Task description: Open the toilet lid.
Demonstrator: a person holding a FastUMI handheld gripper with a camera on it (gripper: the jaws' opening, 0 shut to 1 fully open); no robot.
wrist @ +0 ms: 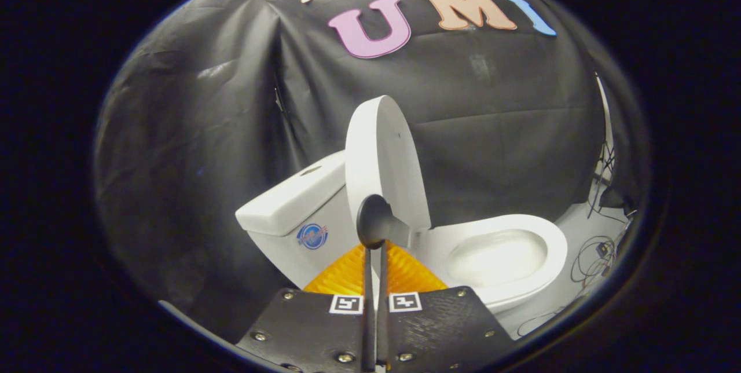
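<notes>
Lid (385,158) stood raised at the centre of the frame, near upright and turned edge-on toward me, its top leaning back toward the tank (289,202) at centre left. To the lower right the seat (553,240) lay bare around the open bowl (498,257). My hand-held gripper (375,245) was at bottom centre, its fingers drawn narrow, almost together, with only a slim slit between them. A dark rounded shape sat right at their tips against the lid's lower edge; I could not tell whether they pinched that edge or merely rested beside it.

By my judgement the job was nearly done, and the danger lay in letting go. The lid did not look fully settled against the tank, so if I pulled away too early it might tip forward and slam onto the seat. If the fingers did hold the edge, dragging back without spreading them could pull the lid down too. Loose cables (596,257) lay on the floor (579,216) at right, well apart from the toilet.
</notes>
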